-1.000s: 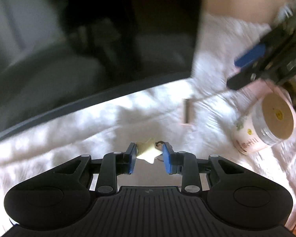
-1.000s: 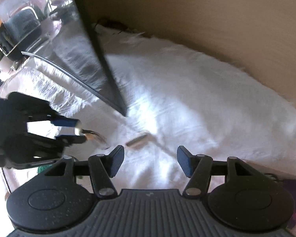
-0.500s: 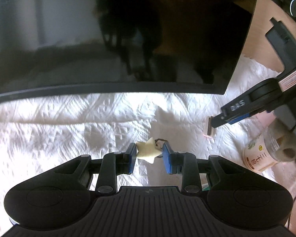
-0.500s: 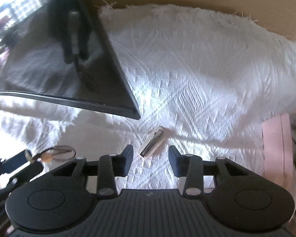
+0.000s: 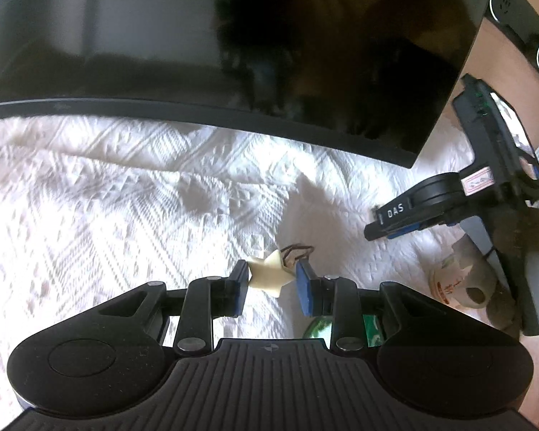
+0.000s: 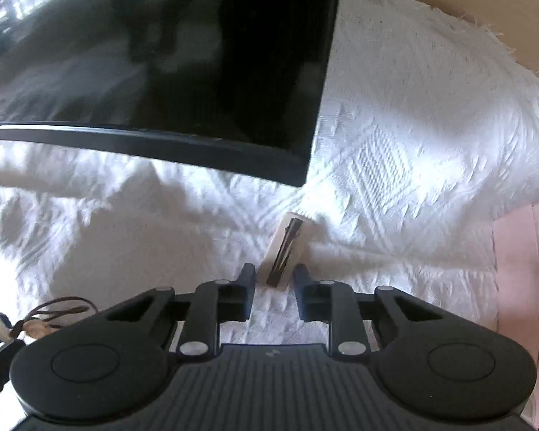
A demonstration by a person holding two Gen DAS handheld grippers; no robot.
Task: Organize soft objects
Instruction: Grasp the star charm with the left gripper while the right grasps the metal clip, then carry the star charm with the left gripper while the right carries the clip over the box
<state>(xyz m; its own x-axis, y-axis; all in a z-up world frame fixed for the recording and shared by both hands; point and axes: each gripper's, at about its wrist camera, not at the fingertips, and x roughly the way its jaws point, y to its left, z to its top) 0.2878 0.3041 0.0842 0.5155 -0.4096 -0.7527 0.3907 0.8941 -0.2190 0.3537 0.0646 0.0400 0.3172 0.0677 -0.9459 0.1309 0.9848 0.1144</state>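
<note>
Left wrist view shows the left tool [image 5: 272, 282] narrowed on a cream star [image 5: 269, 276], pinched between its blue pads, with a brown cord loop [image 5: 297, 251] trailing off the star's far side. The star hangs just above a white quilted cloth [image 5: 125, 197] that covers the table. A dark monitor [image 5: 233, 54] stands behind. To the right, the right tool [image 5: 395, 221] reaches in, and its near finger carries the letters "DAS". Further right lies a cup [image 5: 456, 280] on its side with red printing too blurred to read.

Right wrist view shows the right tool [image 6: 273, 283] half open and empty, its jaws flanking the near end of a small white card [image 6: 285, 248] with a dark clip on it, lying on the cloth; I cannot tell whether they touch it.

By my judgement the task is mid-way at best: the star is lifted but not yet put anywhere, the card is not yet gripped, and no sorting place shows.
</note>
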